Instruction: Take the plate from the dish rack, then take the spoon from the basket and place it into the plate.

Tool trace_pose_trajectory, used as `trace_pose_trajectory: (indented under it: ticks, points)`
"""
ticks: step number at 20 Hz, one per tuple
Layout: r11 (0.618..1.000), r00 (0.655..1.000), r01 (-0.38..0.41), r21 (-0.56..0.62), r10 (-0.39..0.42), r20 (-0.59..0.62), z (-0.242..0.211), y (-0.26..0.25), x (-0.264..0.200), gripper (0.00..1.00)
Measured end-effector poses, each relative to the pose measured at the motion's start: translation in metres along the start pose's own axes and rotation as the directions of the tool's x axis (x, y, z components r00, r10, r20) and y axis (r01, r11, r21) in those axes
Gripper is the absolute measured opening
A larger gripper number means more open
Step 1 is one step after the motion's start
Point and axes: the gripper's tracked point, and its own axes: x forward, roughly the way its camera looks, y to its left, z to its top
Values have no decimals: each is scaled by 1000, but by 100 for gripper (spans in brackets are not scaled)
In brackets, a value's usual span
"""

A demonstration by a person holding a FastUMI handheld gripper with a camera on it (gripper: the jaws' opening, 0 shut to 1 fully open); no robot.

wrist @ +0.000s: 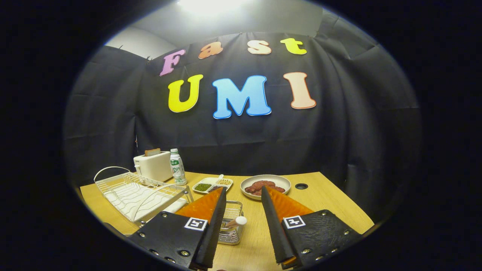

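My gripper (244, 189) is open and held above the wooden table (331, 210), with nothing between its fingers. Low between the fingers stands a small wire basket (230, 229). A spoon (237, 222) leans out of it, its rounded white end pointing toward the right finger. To the left, beyond the left finger, lies the white wire dish rack (131, 192). A flat white piece (177, 206) shows at the rack's near corner, partly hidden by the left finger; I cannot tell if it is the plate.
Just beyond the fingertips sit a round plate of red meat slices (265, 185) and a divided white dish of beans (212, 184). Behind the rack stand a white toaster (152, 165) and a small bottle (177, 171). A cable hole (301, 186) is right of the meat plate.
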Motion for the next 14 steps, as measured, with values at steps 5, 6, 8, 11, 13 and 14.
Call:
trace_pose_trajectory:
  ticks: [5, 6, 8, 11, 13, 14]
  points:
    - [1000, 1000, 7, 6, -7, -9, -15, 2, 16, 59]
    - [1000, 1000, 16, 7, -16, -14, -18, -1, 19, 59]
    - [1000, 999, 15, 0, -15, -39, -29, 0, 23, 57]
    - [1000, 998, 10, 9, -9, -56, -35, 5, 25, 39]
    - [1000, 999, -5, 24, 6, -37, -28, 14, 21, 30]
    - [1000, 999, 16, 8, -16, -34, -29, 10, 25, 20]
